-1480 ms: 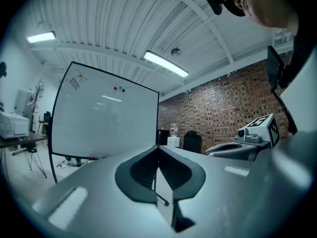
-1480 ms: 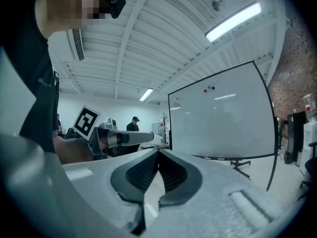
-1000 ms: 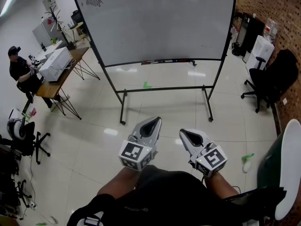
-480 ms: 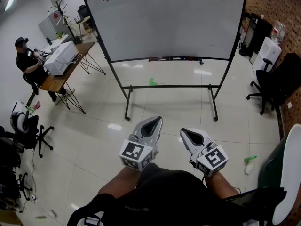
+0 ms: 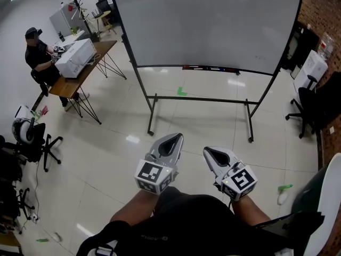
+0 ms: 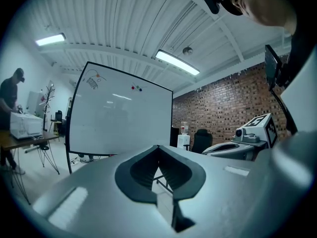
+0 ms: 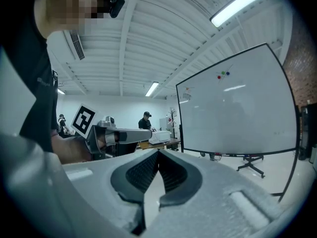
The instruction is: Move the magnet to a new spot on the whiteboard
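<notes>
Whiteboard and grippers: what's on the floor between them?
In the head view, bare tile lies between the left gripper, right gripper and whiteboard; a green mark sits by its stand.

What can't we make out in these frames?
- Magnets: left gripper view, tiny coloured dots on the whiteboard; count and shape unreadable. Same in right gripper view.
- Head view: top edge cuts off the whiteboard's upper part, so no magnets show there.
- Sketch: too small to read; head view crops it.
- Tray items: too small to name.
</notes>
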A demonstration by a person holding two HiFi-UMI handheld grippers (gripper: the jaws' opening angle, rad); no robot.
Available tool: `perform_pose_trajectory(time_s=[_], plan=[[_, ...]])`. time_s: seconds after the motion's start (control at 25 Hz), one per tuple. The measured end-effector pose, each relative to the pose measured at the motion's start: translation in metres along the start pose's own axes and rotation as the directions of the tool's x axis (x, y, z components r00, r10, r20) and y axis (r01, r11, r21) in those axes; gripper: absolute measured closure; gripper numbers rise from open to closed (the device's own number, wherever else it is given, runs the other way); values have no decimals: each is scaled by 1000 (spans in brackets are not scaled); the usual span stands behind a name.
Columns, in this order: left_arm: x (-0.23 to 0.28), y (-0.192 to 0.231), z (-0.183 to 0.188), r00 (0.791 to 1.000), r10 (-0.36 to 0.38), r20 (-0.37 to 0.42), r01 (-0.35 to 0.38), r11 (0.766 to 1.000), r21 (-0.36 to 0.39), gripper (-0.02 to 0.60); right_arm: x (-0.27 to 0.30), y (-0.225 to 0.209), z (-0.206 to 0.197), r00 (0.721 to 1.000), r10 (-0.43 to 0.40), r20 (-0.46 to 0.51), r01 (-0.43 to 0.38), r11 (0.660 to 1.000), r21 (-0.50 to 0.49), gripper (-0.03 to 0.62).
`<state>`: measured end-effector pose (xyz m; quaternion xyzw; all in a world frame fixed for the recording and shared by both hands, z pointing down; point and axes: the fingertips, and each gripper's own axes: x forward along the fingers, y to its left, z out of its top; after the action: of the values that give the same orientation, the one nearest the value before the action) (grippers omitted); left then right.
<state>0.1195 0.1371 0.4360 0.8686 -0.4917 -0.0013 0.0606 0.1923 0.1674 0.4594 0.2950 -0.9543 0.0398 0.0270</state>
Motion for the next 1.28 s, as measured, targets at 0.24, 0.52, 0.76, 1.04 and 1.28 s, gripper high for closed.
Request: perform_pose_trajectory(time_s=[0.24,0.52,0.76,1.04,1.28], plan=[[-11,86,14,997,65,30,-64,998,-10,565,80,17,16,997,71,-25,-72,997,-20,594],[-34,179,24,993,104,47,-102,994,-44,565,177,44,32,988,139,-67,-144,987,-74,594],[-47,235,30,989,135,54,-133,990,-48,565,233,60,38,985,164,-60,-170,981,-99,594],[-51,282,33,985,164,54,-161,985,-66,566,282,64,39,978,199,-68,-204,976,-82,594],[-25,319,39,982,182,44,-179,982,-54,566,322,36,39,977,207,-48,-210,977,-45,594]])
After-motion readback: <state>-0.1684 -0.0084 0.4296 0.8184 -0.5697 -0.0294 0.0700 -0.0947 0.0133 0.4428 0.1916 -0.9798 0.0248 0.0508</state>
